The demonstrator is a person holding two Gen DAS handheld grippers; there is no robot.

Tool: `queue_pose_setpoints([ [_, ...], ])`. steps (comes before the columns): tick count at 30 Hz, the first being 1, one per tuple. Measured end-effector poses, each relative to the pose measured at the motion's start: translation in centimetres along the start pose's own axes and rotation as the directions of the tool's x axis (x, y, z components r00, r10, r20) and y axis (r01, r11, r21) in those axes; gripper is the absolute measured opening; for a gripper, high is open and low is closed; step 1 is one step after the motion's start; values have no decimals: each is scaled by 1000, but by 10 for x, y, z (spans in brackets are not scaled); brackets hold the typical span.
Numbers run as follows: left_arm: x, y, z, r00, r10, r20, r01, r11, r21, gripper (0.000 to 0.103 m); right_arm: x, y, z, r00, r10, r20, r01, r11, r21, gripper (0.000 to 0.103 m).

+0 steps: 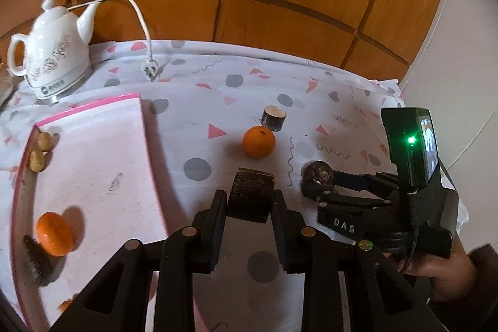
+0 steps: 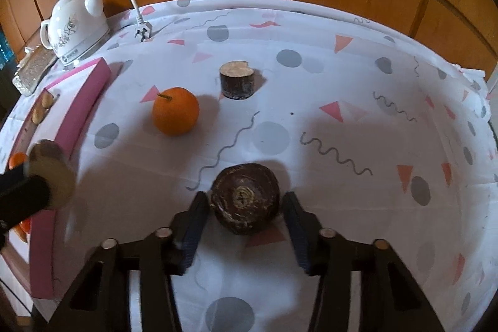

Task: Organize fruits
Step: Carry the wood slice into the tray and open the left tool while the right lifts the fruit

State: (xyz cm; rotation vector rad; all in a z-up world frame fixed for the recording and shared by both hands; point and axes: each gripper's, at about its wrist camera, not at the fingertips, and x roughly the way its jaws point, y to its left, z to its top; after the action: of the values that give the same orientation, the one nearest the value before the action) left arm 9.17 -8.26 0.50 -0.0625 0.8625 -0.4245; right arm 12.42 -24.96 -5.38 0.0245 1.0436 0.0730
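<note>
My left gripper (image 1: pixel 250 201) is shut on a short dark cane piece (image 1: pixel 250 196), held a little above the cloth beside the pink tray (image 1: pixel 93 105). In the tray lie an orange (image 1: pixel 54 234), two small brown fruits (image 1: pixel 40 151) and another dark piece (image 1: pixel 37 263). My right gripper (image 2: pixel 246 210) points down with a round dark cane piece (image 2: pixel 246 203) between its fingers. The left pad is against that piece and a thin gap shows at the right pad. A loose orange (image 2: pixel 176 111) and a third dark cane piece (image 2: pixel 237 80) rest farther back on the cloth.
A white kettle (image 1: pixel 51 52) stands at the back left, its cord and plug (image 1: pixel 149 70) lying on the patterned cloth. A glittery box (image 2: pixel 34 70) sits left of the tray. A wooden panelled wall closes the back. A person's hand (image 1: pixel 442 266) holds the right gripper.
</note>
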Motion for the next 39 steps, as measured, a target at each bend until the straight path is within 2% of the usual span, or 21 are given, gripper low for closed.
queue_pose_setpoints([
  [1,-2,1,-1,1000,1,3,-1,1000,-3,29,-1,-1,-1,1000,3,0,-3,1000,7,42],
  [7,-17,8,-8,1000,18,19,-18,1000,-11,29,-8,-2,-11,1000,-12,8,12,1000,16,42],
  [24,-49,26,-28,998,38,54,-36,998,-52,29,-40,9,-60,999,43,21,-44,998,40,42],
  [33,-64,55,-39,995,66,70,-57,991,-118,29,-43,16,-65,1000,21,23,-22,1000,19,42],
  [39,-77,90,-42,991,107,84,-89,978,-188,29,-42,16,-65,999,19,27,-20,1000,20,42],
])
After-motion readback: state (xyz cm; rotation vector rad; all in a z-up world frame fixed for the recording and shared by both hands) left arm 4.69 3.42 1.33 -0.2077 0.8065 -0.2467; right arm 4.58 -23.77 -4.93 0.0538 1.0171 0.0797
